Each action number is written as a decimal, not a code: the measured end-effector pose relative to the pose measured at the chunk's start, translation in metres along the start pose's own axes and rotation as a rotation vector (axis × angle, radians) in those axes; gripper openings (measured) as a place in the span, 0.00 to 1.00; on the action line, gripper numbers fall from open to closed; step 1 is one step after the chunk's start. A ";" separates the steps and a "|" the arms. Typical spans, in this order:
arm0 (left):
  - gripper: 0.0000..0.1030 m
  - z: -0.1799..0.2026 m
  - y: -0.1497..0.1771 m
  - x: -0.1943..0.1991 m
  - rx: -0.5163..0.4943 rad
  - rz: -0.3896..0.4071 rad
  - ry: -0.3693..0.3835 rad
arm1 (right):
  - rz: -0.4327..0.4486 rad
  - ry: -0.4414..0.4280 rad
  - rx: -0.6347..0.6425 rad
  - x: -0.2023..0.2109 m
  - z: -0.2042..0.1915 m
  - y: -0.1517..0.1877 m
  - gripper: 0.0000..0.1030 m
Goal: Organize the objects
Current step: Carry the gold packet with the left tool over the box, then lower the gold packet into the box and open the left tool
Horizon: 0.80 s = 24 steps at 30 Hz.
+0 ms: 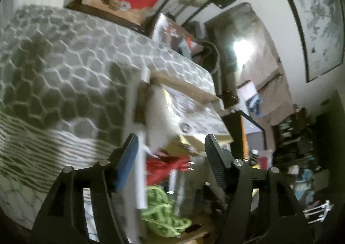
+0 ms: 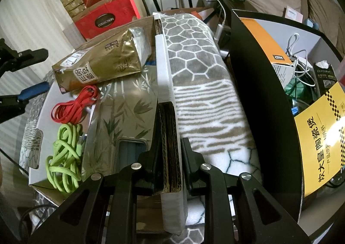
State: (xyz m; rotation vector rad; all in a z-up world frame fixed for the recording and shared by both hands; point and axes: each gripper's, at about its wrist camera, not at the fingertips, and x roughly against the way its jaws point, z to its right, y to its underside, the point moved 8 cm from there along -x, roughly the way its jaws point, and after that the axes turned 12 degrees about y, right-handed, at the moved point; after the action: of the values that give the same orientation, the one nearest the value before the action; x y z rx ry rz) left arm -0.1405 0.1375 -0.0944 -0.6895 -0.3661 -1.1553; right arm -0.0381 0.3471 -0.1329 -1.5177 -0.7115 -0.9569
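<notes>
The right claw [image 2: 168,157] is clamped on the near wall of a white cardboard box [image 2: 165,75], the corrugated edge being pinched between its pads; that wall runs straight away from the claw toward twelve o'clock, so the box is steadied along its long axis. Inside the box, at about ten o'clock from the right claw, a green cord [image 2: 64,157] is bundled, with a red cable [image 2: 73,106] just beyond it and a gold packet [image 2: 103,65] farther on toward eleven o'clock. The left claw [image 2: 32,73] is seen at nine o'clock on the far side of the box, its jaws apart and nothing between them. In the left wrist view the green cord [image 1: 163,213] and red cable [image 1: 168,166] lie directly ahead between the spread fingers of the left claw [image 1: 170,157]. The left claw is therefore judged the nearer to the cords, with the box rim [image 1: 141,157] beside its blue pad.
</notes>
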 end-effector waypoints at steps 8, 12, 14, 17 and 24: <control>0.68 -0.005 -0.025 0.016 -0.102 -0.014 -0.026 | 0.006 0.005 -0.012 0.001 0.000 -0.001 0.21; 0.74 -0.006 -0.034 0.010 -0.158 -0.049 -0.060 | 0.034 0.026 -0.035 0.009 0.005 -0.003 0.27; 0.74 -0.006 -0.037 0.006 -0.191 -0.069 -0.082 | 0.047 0.040 -0.036 0.015 0.006 -0.004 0.30; 0.74 -0.003 -0.044 0.002 -0.241 -0.073 -0.077 | 0.079 0.062 -0.049 0.031 0.011 -0.003 0.35; 0.85 0.016 -0.061 -0.015 -0.401 -0.123 -0.067 | 0.155 0.057 -0.051 0.079 0.011 0.009 0.46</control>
State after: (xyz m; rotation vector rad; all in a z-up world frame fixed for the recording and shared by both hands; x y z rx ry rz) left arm -0.2012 0.1445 -0.0728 -1.0696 -0.2359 -1.3410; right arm 0.0101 0.3504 -0.0690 -1.5598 -0.5250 -0.9029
